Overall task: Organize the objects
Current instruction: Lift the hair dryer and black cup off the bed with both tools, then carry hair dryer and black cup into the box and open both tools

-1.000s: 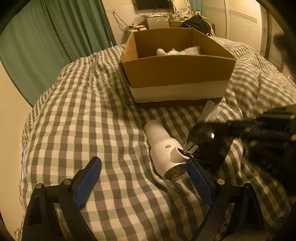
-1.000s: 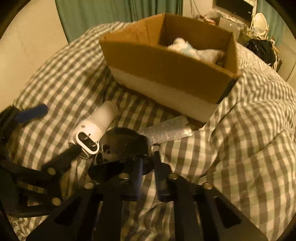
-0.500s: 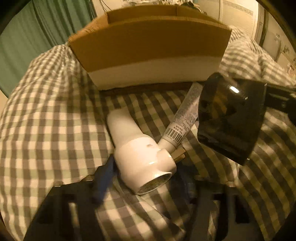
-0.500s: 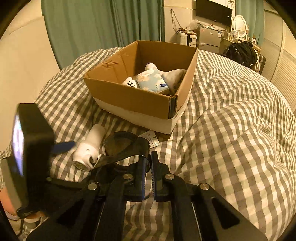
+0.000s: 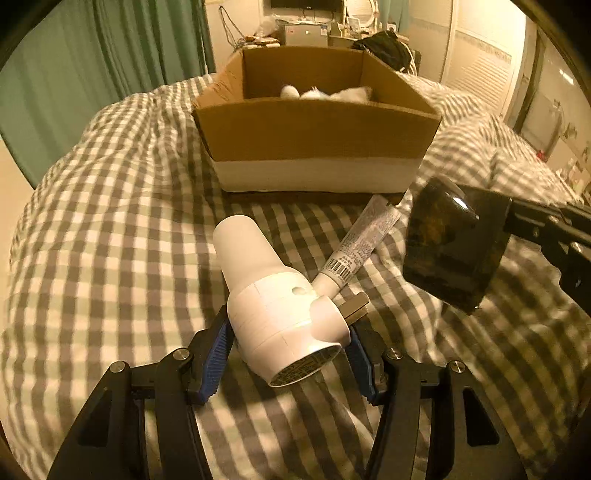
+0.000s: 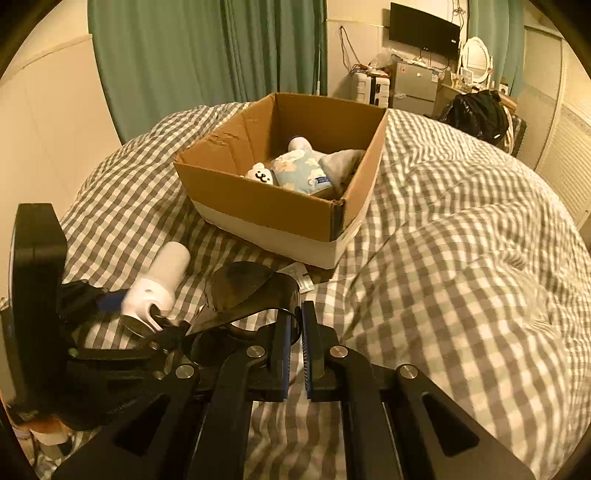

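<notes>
Against the frame of a second before, the left gripper (image 5: pixel 288 354) had narrowed from wide open to a clamp on the wide end of the white dryer (image 5: pixel 277 302), its blue pads (image 5: pixel 214 354) pressing both flanks; earlier the dryer lay beyond the open fingers. The right gripper (image 6: pixel 299 325), closed then as now on the rim of the dark visor (image 6: pixel 251 291), stood higher above the quilt, and the cardboard box (image 6: pixel 273 210) now showed its interior to that camera. The dryer lay on the quilt (image 5: pixel 110 229) in front of the box, its long axis running near to far and leaning slightly left: the narrow rounded end pointed toward the box, the grilled end toward the left camera. A tube (image 5: pixel 362 240) with a barcode lay just right of the dryer, slanting from the dryer's side up to the box's near right corner; whether the two touched could not be determined. The visor hung to the right of the tube, clear of the bedding. The box held a soft toy (image 6: pixel 299 173) in patterned blue cloth. The surface was a grey-and-white checked quilt on a bed, heavily rumpled. Green curtains (image 6: pixel 207 55) hung on the far left; a wall television (image 6: pixel 424 24), a cluttered desk and a black bag (image 6: pixel 476 110) stood at the far right.
</notes>
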`<state>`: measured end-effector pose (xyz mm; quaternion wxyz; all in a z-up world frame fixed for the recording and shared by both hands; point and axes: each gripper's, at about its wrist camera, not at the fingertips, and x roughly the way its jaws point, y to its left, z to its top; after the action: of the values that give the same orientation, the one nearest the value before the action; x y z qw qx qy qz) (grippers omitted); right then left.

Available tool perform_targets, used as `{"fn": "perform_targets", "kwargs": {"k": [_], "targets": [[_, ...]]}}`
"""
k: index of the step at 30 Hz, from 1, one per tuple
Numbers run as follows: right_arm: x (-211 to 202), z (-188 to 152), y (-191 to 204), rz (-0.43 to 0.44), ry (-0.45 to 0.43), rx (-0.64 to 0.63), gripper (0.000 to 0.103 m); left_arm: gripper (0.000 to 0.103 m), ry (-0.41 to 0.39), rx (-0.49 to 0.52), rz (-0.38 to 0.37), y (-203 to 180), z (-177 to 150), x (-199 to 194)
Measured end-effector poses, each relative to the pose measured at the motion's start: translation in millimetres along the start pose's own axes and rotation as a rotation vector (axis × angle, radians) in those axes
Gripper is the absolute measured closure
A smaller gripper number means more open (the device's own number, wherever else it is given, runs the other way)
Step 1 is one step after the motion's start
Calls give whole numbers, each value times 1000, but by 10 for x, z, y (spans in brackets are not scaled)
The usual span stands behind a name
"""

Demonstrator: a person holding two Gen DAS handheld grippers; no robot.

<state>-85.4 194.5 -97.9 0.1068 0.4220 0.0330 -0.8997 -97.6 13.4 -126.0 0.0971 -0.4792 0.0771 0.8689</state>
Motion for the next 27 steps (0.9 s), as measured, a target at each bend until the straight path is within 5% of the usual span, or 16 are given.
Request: {"fn": "perform_targets", "kwargs": {"k": [14, 27], "targets": [[-957, -42, 39, -71, -132, -25, 98, 44, -205, -4, -11, -20, 30, -1095], [-1499, 682, 364, -107, -298, -177, 98, 44, -368, 14, 10, 155, 716, -1575]]}}
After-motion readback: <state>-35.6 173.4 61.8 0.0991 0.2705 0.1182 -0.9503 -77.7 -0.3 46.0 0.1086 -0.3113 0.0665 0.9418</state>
